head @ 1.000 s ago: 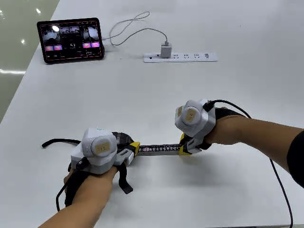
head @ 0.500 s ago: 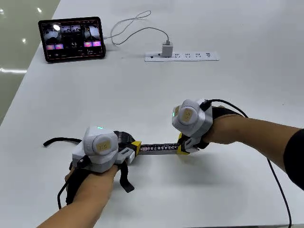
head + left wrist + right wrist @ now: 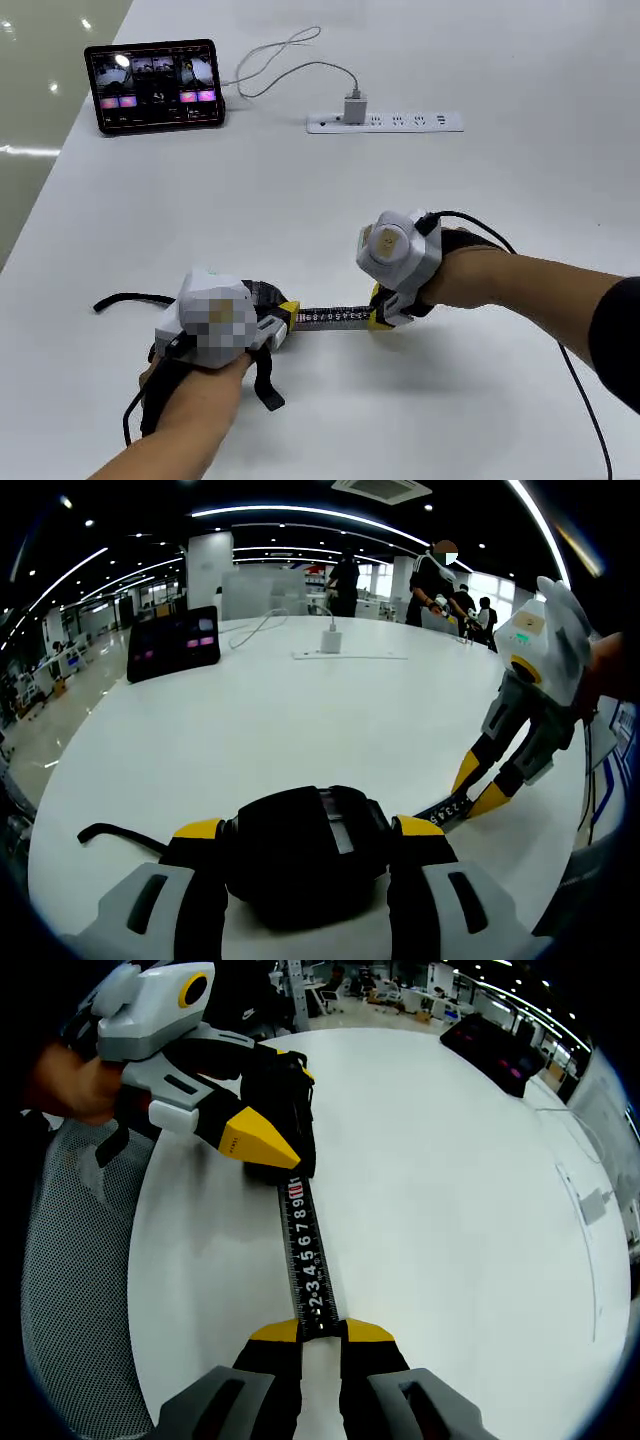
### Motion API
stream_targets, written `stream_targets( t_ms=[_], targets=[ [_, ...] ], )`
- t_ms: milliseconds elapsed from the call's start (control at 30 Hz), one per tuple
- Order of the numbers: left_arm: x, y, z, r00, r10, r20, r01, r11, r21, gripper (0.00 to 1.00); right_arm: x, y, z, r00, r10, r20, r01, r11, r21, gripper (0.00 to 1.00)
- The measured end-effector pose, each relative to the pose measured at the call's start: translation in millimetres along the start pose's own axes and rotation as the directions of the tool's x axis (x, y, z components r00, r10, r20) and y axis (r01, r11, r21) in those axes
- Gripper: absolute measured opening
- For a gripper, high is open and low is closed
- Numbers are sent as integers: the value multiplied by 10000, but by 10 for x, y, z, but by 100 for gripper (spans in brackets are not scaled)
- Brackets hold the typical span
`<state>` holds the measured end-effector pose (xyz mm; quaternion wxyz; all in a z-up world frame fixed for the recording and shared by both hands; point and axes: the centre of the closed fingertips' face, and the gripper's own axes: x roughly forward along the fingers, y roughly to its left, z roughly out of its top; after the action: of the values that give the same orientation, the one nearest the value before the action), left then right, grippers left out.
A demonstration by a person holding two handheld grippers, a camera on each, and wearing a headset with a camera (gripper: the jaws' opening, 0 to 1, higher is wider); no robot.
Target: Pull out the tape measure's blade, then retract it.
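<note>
Gripping case (image 3: 300, 865) L claw (image 3: 308, 827), blade (image 3: 303, 1250) R claw (image 3: 322, 1330)

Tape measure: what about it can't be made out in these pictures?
Left gripper view: the left gripper fingers cover both sides of the case and part of the blade.
Right gripper view: the right gripper fingers hide the blade's end hook.
Head view: the left gripper's body hides most of the case; the blade's numbers are too small to read.
</note>
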<state>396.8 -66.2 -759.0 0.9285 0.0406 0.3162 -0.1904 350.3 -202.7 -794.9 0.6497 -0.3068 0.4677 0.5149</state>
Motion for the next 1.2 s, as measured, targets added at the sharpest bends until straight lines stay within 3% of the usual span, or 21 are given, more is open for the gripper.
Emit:
stream_targets(
  t_ms=[433, 1200],
  targets=[
    [-4, 0, 1, 10000, -9, 29, 9, 10000, 45, 61, 22, 22, 63, 9999, -114, -31, 114, 9997, -195, 10],
    [-16, 3, 8, 9999, -113, 65, 114, 9999, -105, 60, 77, 30, 196, 9991, -71, 413, 77, 9999, -142, 9]
  ],
)
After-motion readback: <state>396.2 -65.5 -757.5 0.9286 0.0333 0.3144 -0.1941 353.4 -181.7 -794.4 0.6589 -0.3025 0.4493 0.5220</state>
